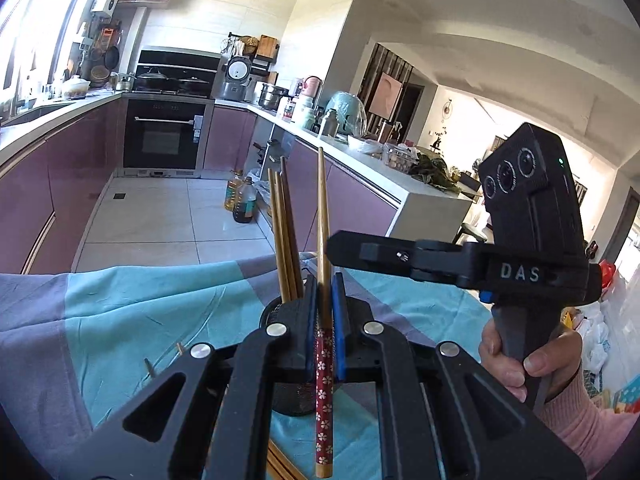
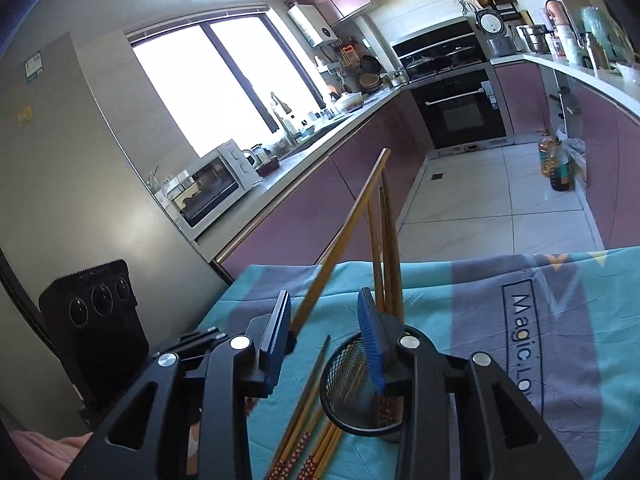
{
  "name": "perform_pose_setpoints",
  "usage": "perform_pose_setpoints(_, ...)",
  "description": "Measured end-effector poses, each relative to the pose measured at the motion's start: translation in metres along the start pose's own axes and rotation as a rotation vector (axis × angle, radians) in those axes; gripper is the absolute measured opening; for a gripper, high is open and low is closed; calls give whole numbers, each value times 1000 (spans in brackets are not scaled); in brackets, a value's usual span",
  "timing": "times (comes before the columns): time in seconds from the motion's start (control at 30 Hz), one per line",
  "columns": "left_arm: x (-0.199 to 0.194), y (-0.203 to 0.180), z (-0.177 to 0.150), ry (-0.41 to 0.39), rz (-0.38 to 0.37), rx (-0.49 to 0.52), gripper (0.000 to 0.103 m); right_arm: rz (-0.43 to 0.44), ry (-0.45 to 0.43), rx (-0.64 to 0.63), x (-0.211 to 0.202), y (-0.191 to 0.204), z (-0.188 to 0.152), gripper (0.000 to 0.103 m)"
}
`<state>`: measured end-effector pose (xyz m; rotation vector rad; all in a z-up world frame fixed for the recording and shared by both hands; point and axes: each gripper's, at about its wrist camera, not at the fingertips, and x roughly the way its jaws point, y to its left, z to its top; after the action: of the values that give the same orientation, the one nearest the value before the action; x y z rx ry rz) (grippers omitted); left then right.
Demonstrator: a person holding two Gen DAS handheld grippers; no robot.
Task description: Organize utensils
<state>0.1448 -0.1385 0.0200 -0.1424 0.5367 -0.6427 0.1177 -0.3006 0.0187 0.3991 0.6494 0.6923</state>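
Near the worktop (image 2: 460, 280) edge: left gripper (image 1: 324, 320) jaws clenched on floral-handled chopstick (image 1: 324, 392) above mesh holder (image 2: 352, 396); right gripper (image 2: 324, 344) jaws released.

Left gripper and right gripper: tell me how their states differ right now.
The left gripper is shut on a chopstick with a red flowered handle, held upright; the right gripper is open and holds nothing. The left gripper sits over the mesh holder where other chopsticks stand; the right gripper's pads straddle the holder's rim and loose chopsticks on the cloth. Both have blue pads and black frames.
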Motion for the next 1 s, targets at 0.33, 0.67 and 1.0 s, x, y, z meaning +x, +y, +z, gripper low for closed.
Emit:
perform_pose_setpoints(0.33, 6, 3, 3, 2, -30, 33, 8, 8, -38, -60, -5, 22, 11, 6)
perform_pose_setpoints(0.67, 14, 1, 32, -35, -28, 62, 10, -117, -131, -234, -20, 54, 31, 6)
perform_pose_setpoints(1.0, 47, 19, 11, 96, 39, 39, 13, -196, 38, -202, 29, 25, 6, 8)
